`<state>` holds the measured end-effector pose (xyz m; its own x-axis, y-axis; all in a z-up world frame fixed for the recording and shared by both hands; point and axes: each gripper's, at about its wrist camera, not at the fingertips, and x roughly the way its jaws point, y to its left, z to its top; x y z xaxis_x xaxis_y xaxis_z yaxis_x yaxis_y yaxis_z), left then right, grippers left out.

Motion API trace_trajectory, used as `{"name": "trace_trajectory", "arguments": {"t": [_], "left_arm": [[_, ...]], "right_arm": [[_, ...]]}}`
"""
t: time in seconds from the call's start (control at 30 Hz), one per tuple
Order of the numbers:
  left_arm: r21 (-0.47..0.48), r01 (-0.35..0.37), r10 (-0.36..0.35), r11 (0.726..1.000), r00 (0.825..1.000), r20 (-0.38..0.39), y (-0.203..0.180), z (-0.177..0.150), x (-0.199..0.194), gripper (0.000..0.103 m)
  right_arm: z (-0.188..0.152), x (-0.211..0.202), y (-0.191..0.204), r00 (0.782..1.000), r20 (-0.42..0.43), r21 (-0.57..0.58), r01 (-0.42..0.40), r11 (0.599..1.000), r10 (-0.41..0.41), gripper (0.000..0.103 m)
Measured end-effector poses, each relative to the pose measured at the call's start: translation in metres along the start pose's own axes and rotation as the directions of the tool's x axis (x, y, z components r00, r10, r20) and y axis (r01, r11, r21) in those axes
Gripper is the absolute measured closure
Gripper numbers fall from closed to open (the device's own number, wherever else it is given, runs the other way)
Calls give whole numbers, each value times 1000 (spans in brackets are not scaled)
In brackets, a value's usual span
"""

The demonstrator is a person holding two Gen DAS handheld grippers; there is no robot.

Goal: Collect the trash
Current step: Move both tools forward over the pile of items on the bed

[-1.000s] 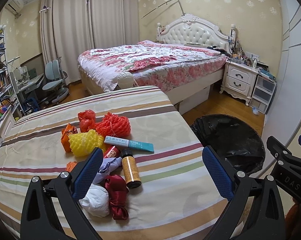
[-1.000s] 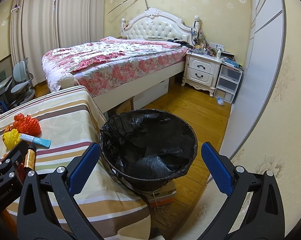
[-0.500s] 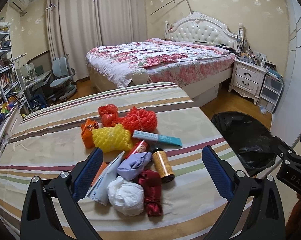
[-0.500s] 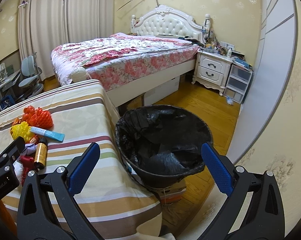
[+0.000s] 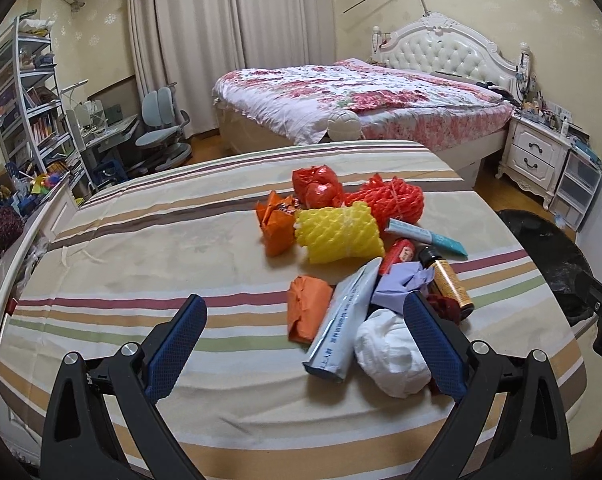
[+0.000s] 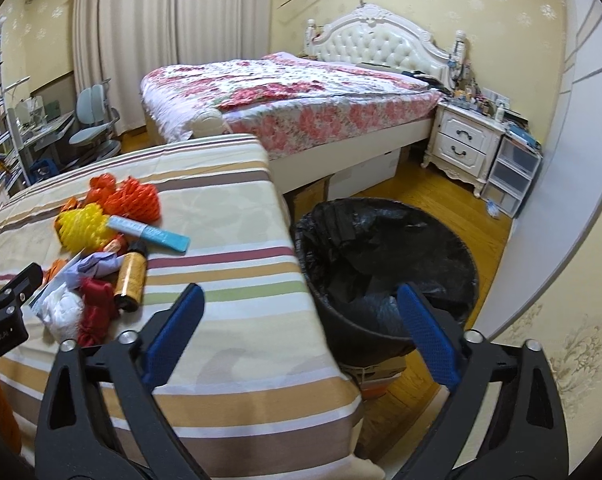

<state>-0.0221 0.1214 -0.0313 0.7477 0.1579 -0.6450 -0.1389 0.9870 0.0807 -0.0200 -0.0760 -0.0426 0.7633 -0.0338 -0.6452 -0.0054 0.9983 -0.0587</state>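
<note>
- Trash lies in a loose heap on the striped table [image 5: 141, 240], toward its right side.
- At the heap's near end: white wad [image 5: 393, 356], grey-white pouch [image 5: 341, 332], orange packet [image 5: 307, 306], purple wrapper [image 5: 401, 284], dark red cloth [image 6: 97, 308].
- Mid-heap: amber bottle [image 5: 447, 280] lying flat, yellow foam net [image 5: 339, 234], teal tube [image 5: 425, 236].
- Far end: orange net [image 5: 393, 200], red bag [image 5: 317, 186], orange wrapper [image 5: 275, 224].
- Left gripper [image 5: 305, 352] hovers low over the near end, jaws spread wide, holding nothing; its right finger [image 5: 433, 352] overlaps the white wad.
- Right gripper [image 6: 297, 340] is spread and empty, above the table's edge.
- Black-lined bin [image 6: 385, 264] stands on the floor just beside the table.
</note>
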Motion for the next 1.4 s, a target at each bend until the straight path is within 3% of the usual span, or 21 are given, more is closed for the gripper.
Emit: {"name": "trace_trajectory", "arguments": {"t": [0.13, 0.2, 0.23, 0.33, 0.6, 0.83, 1.4], "left_arm": [[-12, -14, 14, 1000, 1000, -7, 15, -2, -1, 12], [-14, -14, 14, 1000, 1000, -10, 22, -3, 0, 25], [-18, -10, 10, 1000, 1000, -20, 26, -4, 0, 26], [-34, -23, 22, 999, 999, -28, 37, -6, 3, 26], [-75, -61, 57, 995, 997, -55, 63, -20, 6, 26], [-107, -64, 57, 992, 996, -73, 78, -26, 9, 26], [-115, -52, 43, 992, 996, -82, 84, -34, 15, 25]], "right_arm": [[-1, -2, 18, 999, -13, -30, -46, 998, 45, 22], [-1, -4, 28, 998, -12, -46, -66, 997, 66, 25], [-1, -6, 33, 997, -13, -53, -82, 995, 81, 26], [-3, -7, 48, 993, -19, -76, -114, 991, 113, 27], [-12, -5, 86, 976, -81, -136, -210, 968, 201, 43], [-18, 2, 108, 964, -135, -158, -250, 955, 230, 56], [-21, 14, 127, 960, -163, -170, -254, 952, 227, 57]]}}
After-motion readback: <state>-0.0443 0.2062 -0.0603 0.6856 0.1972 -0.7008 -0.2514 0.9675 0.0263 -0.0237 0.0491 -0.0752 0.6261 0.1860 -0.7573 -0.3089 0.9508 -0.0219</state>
